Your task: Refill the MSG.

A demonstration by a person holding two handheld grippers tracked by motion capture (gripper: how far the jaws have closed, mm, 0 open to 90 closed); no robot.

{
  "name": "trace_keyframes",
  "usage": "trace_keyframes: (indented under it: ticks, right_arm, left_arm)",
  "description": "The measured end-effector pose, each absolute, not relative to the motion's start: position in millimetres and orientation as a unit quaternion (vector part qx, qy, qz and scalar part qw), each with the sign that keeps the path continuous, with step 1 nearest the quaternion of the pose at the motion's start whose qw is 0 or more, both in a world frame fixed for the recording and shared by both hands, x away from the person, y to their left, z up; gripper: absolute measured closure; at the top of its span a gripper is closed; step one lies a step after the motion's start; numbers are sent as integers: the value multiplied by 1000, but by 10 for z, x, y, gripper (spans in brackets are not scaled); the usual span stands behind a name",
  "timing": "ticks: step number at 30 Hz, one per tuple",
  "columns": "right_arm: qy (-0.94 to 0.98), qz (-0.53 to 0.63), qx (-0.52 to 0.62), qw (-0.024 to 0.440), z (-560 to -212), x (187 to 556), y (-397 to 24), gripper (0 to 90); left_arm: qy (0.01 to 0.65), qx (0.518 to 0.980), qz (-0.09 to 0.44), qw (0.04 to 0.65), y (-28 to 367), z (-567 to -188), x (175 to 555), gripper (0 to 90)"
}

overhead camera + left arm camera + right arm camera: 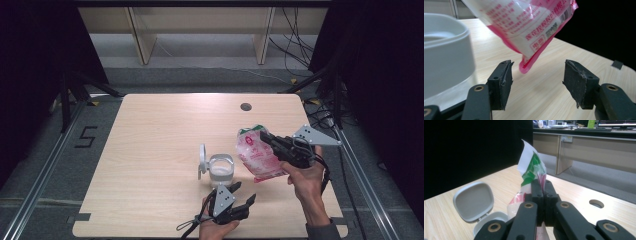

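Pink bag [257, 156] hangs tilted, bottom corner down, pinched by right gripper [264, 136]; left gripper [245, 194] spread.

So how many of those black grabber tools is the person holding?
2. The left tool is open, near the table's front edge, just in front of the white container. The right tool is to the right, clamped shut on the pink bag, holding it up.

pink-and-white bag [257, 155] with green top, white container [221, 169]
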State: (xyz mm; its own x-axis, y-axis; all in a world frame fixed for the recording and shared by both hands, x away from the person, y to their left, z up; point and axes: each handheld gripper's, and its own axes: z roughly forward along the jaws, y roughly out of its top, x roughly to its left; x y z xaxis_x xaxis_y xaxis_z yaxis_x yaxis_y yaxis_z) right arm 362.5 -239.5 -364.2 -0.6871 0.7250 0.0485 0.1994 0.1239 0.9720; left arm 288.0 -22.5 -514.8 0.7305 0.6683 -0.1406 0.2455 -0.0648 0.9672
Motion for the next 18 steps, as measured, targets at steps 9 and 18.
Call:
trace_keyframes:
  ticks: [9,18]
  right_arm:
    - [710,567,357,216,-3847,3527,-2619,900]
    - [702,566,370,222,-3876,3440,-2783,900]
  left_arm:
    - [336,698,193,602,-2,-5110,2849,390]
    - [338,696,190,604,55,-5115,2852,389]
